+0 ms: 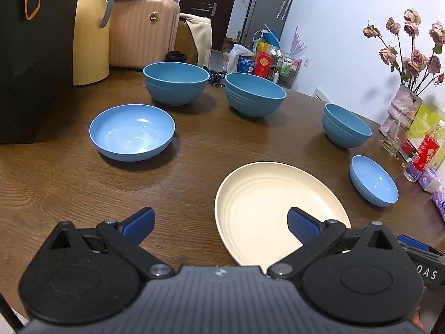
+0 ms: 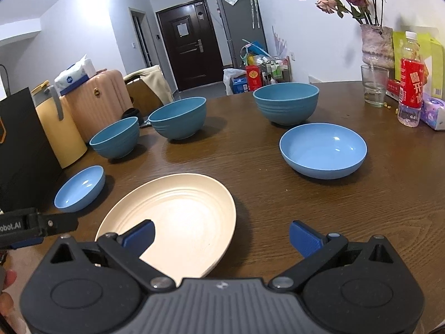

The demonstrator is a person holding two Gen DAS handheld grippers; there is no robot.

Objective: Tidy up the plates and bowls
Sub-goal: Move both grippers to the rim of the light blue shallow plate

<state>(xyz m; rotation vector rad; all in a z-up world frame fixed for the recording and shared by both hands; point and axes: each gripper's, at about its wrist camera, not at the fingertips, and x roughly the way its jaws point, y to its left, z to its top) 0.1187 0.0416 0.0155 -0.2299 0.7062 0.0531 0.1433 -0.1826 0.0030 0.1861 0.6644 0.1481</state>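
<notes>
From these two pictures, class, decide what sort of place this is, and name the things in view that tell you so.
Most likely a lived-in flat: a wooden dining table with bowls and a plate, a dark entrance door, a fridge and a pink suitcase by the wall, and a vase of dried roses.

Glossy wood-grain table (image 1: 194, 167); matt plate (image 1: 264, 203)

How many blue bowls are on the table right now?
5: three deep bowls along the back, a wide shallow bowl right of the cream plate, a small shallow bowl left. None looks hidden.
</notes>
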